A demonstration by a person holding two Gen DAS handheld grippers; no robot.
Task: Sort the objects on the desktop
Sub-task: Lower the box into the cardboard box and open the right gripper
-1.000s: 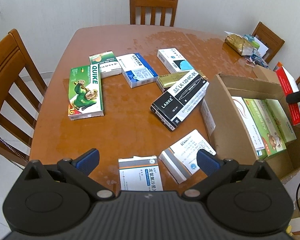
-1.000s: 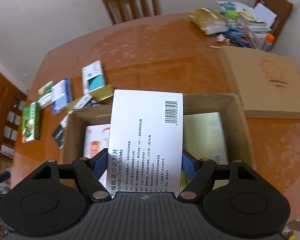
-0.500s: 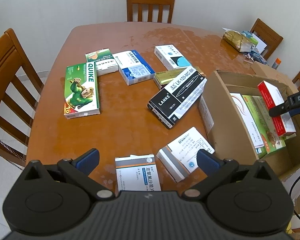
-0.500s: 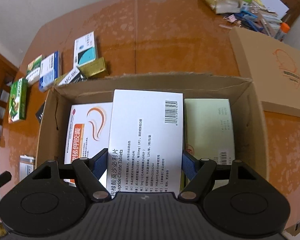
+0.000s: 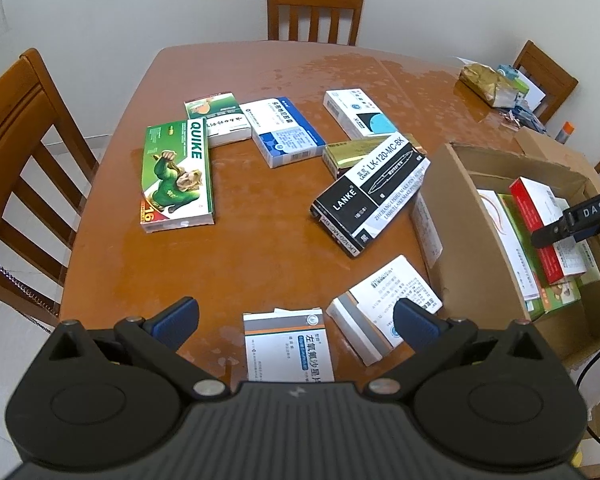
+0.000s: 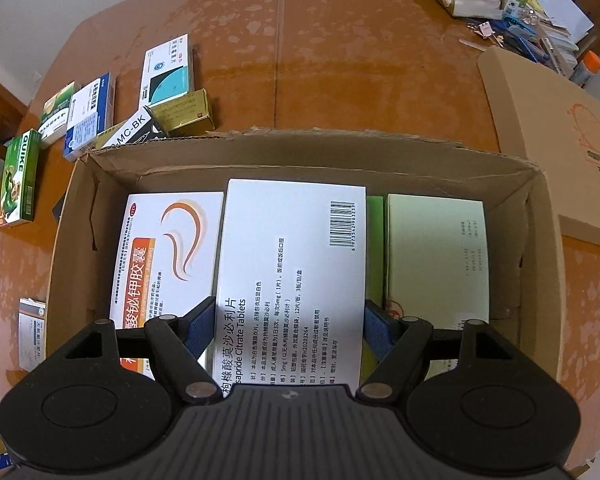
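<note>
My right gripper (image 6: 290,320) is shut on a white medicine box (image 6: 292,264) with a barcode and holds it low inside the open cardboard box (image 6: 300,142). Under it lie a white-and-orange box (image 6: 168,248) and a pale green box (image 6: 436,256). The left wrist view shows the held box's red side (image 5: 534,216) and one right finger (image 5: 556,230). My left gripper (image 5: 294,318) hangs open over a white box (image 5: 288,344) near the table's front edge. Also loose on the table are a green QUIKE box (image 5: 176,176) and a black LANKE box (image 5: 372,188).
More small boxes lie mid-table: gold (image 5: 352,152), blue-and-white (image 5: 284,132), white-and-teal (image 5: 356,114), a grey-striped white one (image 5: 384,312). The cardboard lid (image 6: 548,140) lies right of the box. Clutter (image 6: 500,4) fills the far right corner. Wooden chairs (image 5: 312,4) ring the table.
My right gripper has come down with the white box from above the cardboard box's rim to inside it. The left gripper has stayed open and in place.
</note>
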